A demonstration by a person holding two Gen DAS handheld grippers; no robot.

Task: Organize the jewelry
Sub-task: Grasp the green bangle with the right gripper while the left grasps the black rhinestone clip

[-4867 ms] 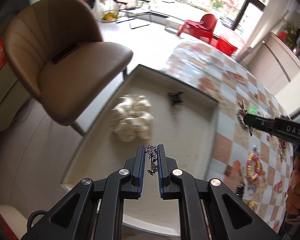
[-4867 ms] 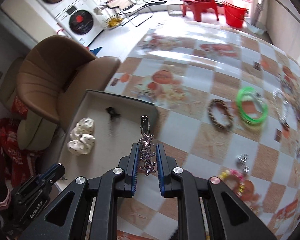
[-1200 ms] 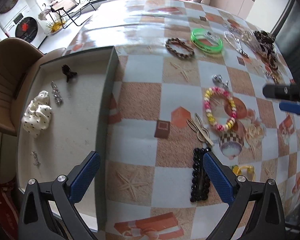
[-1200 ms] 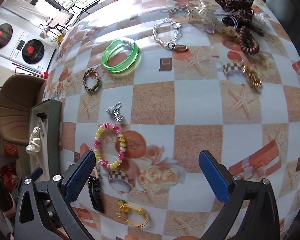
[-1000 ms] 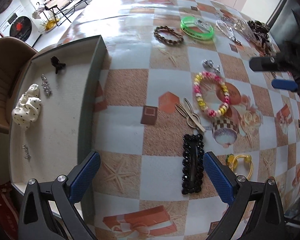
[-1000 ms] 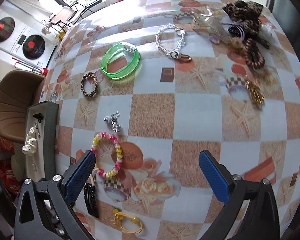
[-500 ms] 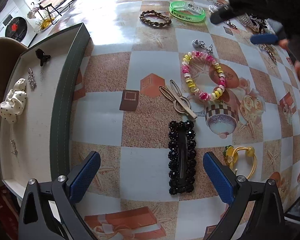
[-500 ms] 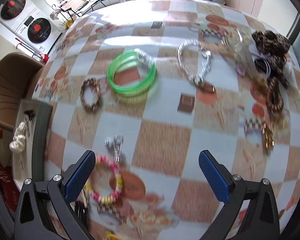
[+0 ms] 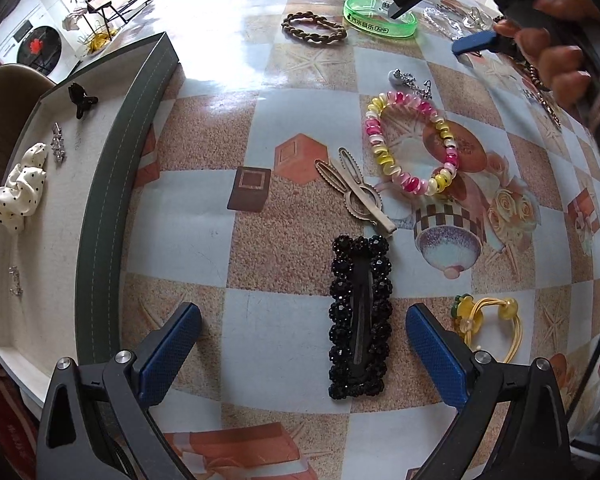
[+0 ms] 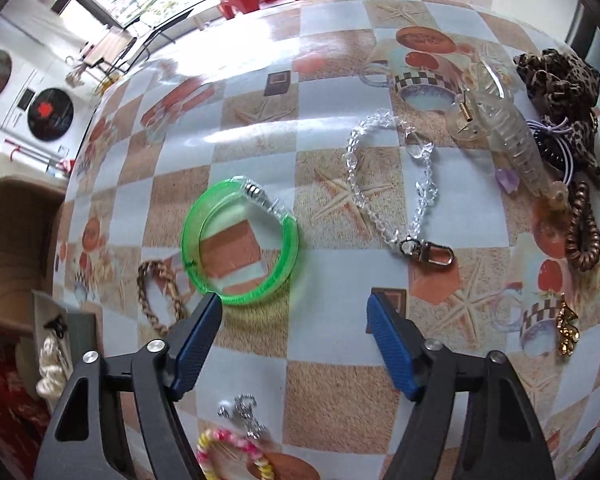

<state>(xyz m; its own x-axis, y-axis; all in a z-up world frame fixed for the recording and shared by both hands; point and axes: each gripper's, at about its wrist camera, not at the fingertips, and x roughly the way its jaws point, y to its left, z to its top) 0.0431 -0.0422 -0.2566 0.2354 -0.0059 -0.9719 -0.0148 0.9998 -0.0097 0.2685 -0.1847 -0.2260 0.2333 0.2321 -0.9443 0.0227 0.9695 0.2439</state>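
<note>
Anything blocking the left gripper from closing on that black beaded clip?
Nothing visible does. The black beaded clip lies flat between the open left gripper fingers; the yellow hair tie sits outside the right-hand finger.

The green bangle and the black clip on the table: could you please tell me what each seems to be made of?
Green bangle: likely translucent plastic or resin, glossy; the tablecloth pattern shows through it, and a small silvery metal-looking fitting sits on its rim. Black clip: probably faceted glass or plastic beads, shiny with glints, around a smoother, duller black centre bar.
</note>
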